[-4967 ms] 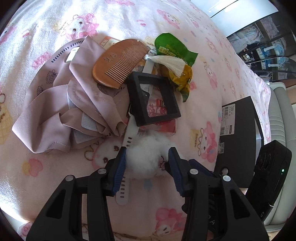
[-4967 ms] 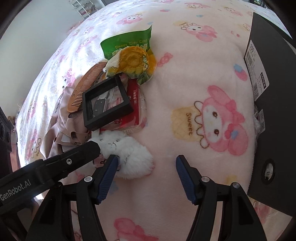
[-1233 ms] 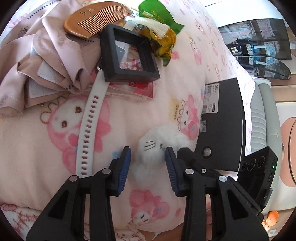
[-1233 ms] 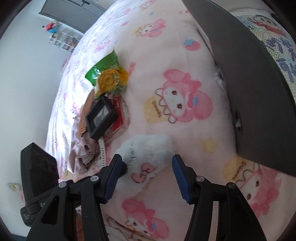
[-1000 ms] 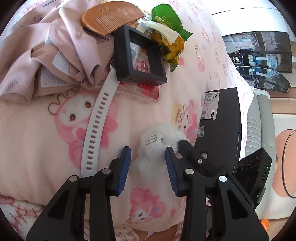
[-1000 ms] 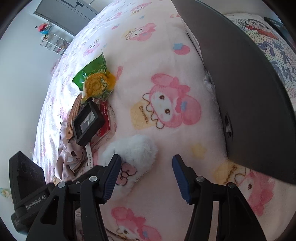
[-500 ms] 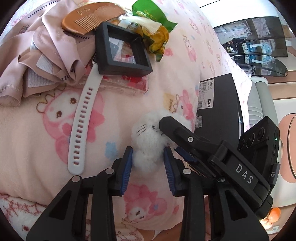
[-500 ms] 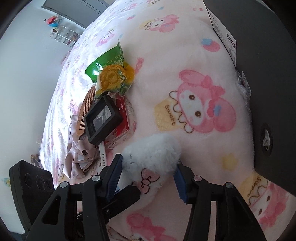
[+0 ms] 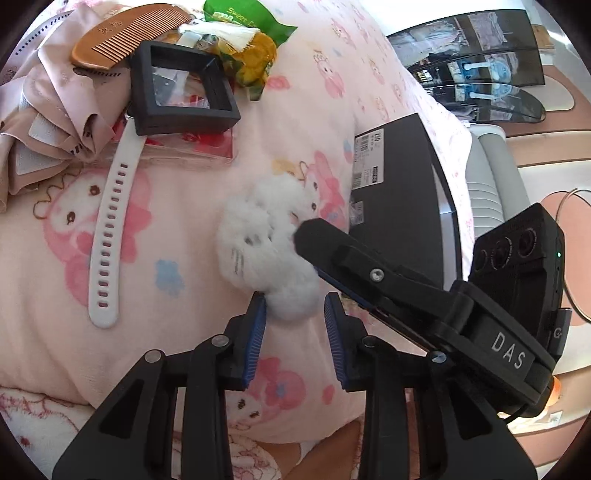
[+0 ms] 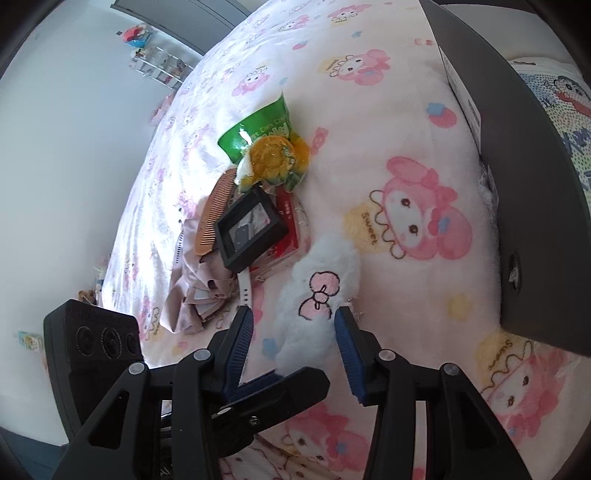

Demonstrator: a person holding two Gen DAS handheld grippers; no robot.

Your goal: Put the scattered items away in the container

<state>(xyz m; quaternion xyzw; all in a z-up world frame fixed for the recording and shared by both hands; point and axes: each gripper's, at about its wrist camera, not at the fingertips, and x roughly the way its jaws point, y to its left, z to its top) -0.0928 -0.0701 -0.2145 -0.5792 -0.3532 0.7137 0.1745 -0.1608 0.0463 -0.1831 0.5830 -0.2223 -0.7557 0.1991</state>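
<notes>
A white fluffy plush (image 9: 271,243) with a pink embroidered bow (image 10: 320,291) lies on the pink cartoon blanket. My left gripper (image 9: 295,321) has its jaws around the plush's near end, touching the fluff. My right gripper (image 10: 295,334) is shut on the plush from the other side; one right finger (image 9: 332,247) presses into it. The black box (image 9: 402,206) stands just right of the plush and also shows in the right wrist view (image 10: 517,155). A white watch strap (image 9: 110,236), black frame case (image 9: 177,96), wooden comb (image 9: 122,33) and green-yellow snack bag (image 9: 247,44) lie further back.
A crumpled pink garment (image 9: 44,110) lies at the far left beside the pile. A red packet (image 9: 192,140) sits under the black frame case. The blanket's front edge (image 9: 258,435) drops off close below the grippers. A white wall (image 10: 74,129) rises beyond the bed.
The plush has been dragged from the pile toward the black box. The right gripper has closed from open onto the plush, and the left jaws now sit at its near end.
</notes>
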